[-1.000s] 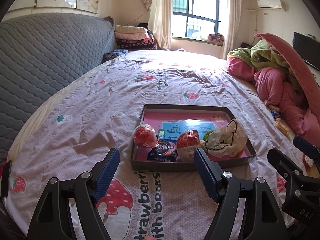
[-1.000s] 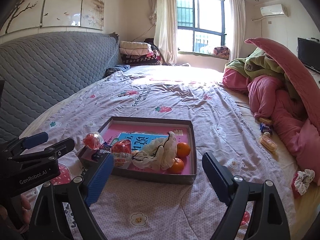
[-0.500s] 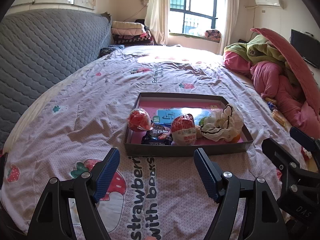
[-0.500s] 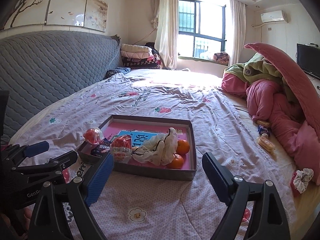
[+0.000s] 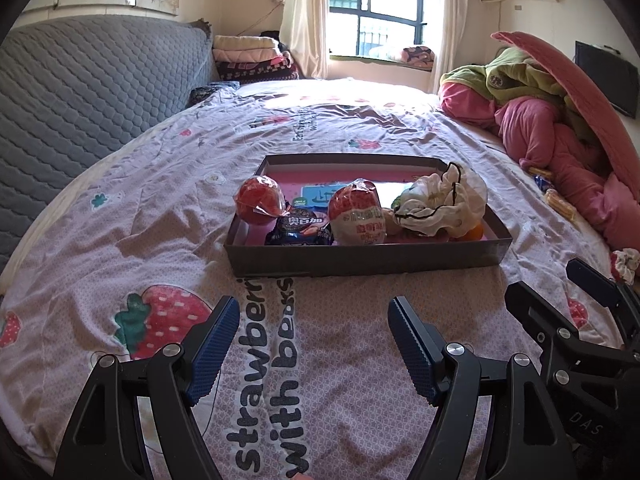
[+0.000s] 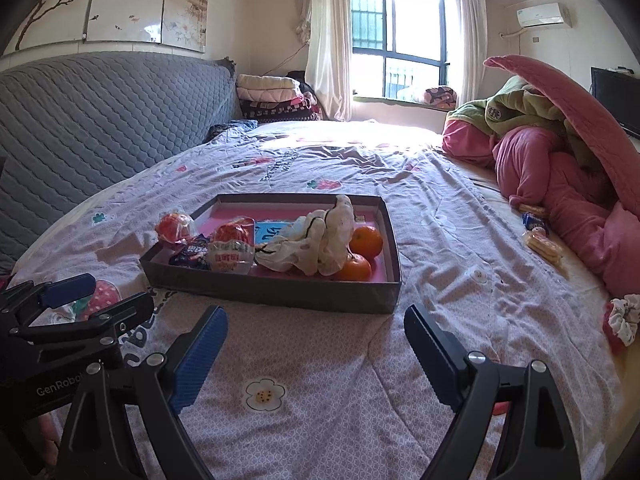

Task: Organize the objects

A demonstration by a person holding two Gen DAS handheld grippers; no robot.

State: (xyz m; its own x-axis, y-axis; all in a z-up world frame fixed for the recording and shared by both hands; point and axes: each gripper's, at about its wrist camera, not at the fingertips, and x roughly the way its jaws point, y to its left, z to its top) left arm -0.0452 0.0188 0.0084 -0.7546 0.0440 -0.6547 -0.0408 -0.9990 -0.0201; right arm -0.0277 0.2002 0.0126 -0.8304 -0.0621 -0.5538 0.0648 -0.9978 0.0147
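Here we see one grey tray (image 6: 276, 294) on the bed (image 6: 440, 240), holding two oranges (image 6: 366, 242), two red-wrapped snacks (image 5: 356, 216), one dark packet (image 5: 300, 230) and one white cloth (image 6: 316, 240). Nearer than the tray, the left gripper (image 5: 314, 344) and right gripper (image 6: 316, 352) hover, jaws spread, empty.

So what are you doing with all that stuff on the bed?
A person holds a hand-held gripper in each hand, tidying things into a shallow box on the bed. The left hand-held gripper and the right hand-held gripper are both open and empty, short of the box. Inside lie wrapped snacks, a crumpled white bag and two oranges. More snacks lie by the pink blankets.
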